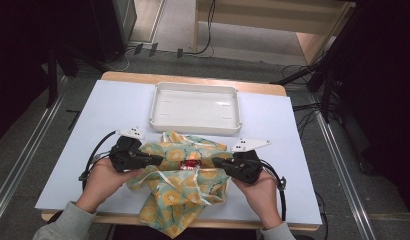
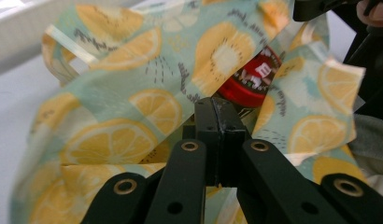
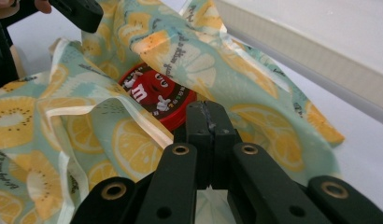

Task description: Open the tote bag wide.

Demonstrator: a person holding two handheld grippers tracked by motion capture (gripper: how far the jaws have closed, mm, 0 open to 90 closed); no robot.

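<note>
Nearest the person's edge of the desk (image 1: 68,165): a lemon-print cloth bag (image 1: 180,187), crumpled, its lower corner hanging past that edge. At the bag's left side, left gripper (image 1: 155,160), jaws pressed together and clamped on a fold of the fabric (image 2: 147,112). At the bag's right side, right gripper (image 1: 217,162), jaws likewise together, pinching the fabric (image 3: 255,116) at the opening. Inside the bag, between the two grippers: a red round M&M's tin (image 1: 190,165), partly covered by cloth, lid showing in the left gripper view (image 2: 248,81) and in the right gripper view (image 3: 157,93). Beyond the bag, just past its far edge: a white rectangular tray (image 1: 158,102), resting flat on the desk.
</note>
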